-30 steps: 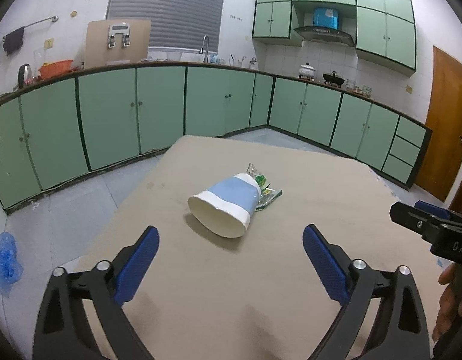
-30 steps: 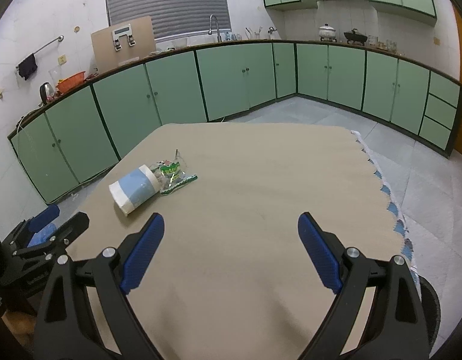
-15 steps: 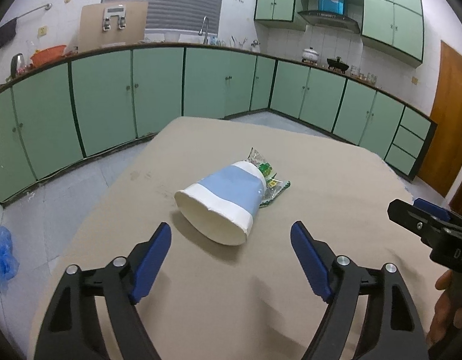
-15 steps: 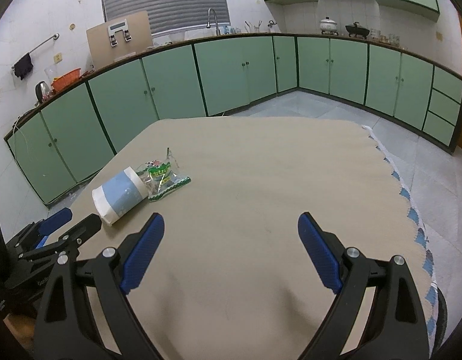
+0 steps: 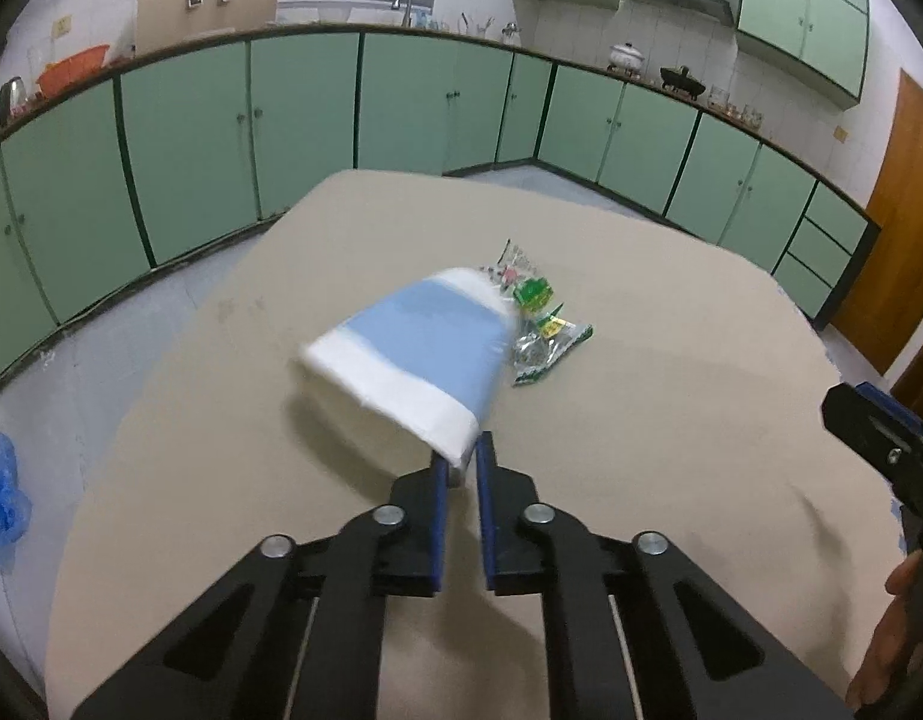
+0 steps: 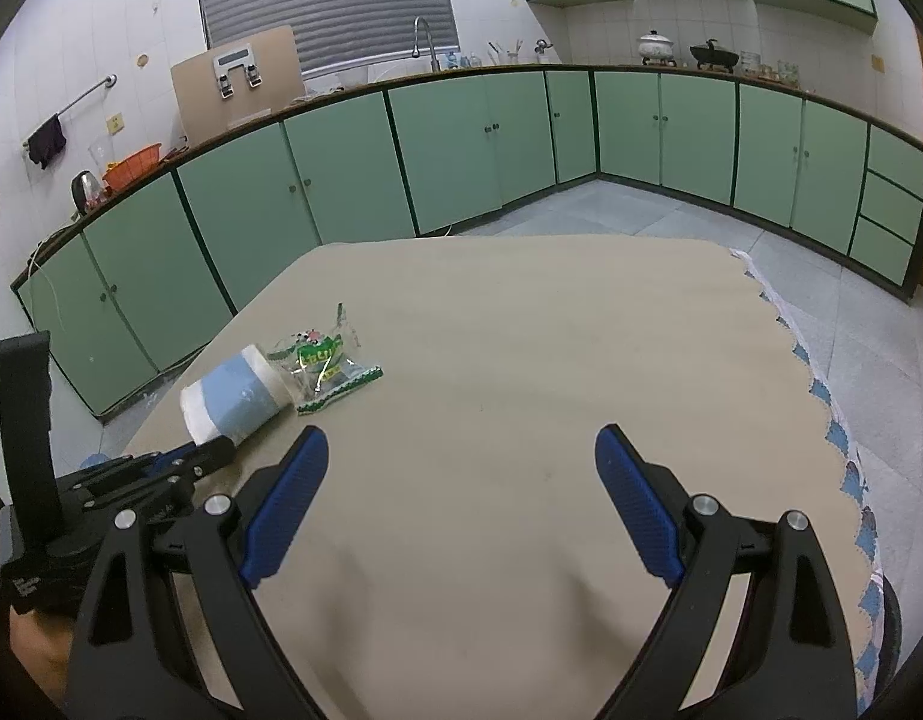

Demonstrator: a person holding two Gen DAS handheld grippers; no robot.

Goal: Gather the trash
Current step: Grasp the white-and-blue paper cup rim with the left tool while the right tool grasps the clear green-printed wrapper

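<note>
Trash on the table [image 5: 671, 420]: my left tongs [image 5: 459, 468] have just snapped onto the paper cup [image 5: 413, 360] rim beside the snack wrapper [image 5: 542, 330], ready to lift, while my right tongs [image 6: 461, 492] stay spread.

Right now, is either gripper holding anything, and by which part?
The left gripper, whose jaws have just been closing, pinches the paper cup by the wall at its open white rim. The right gripper is open and holds nothing.
</note>
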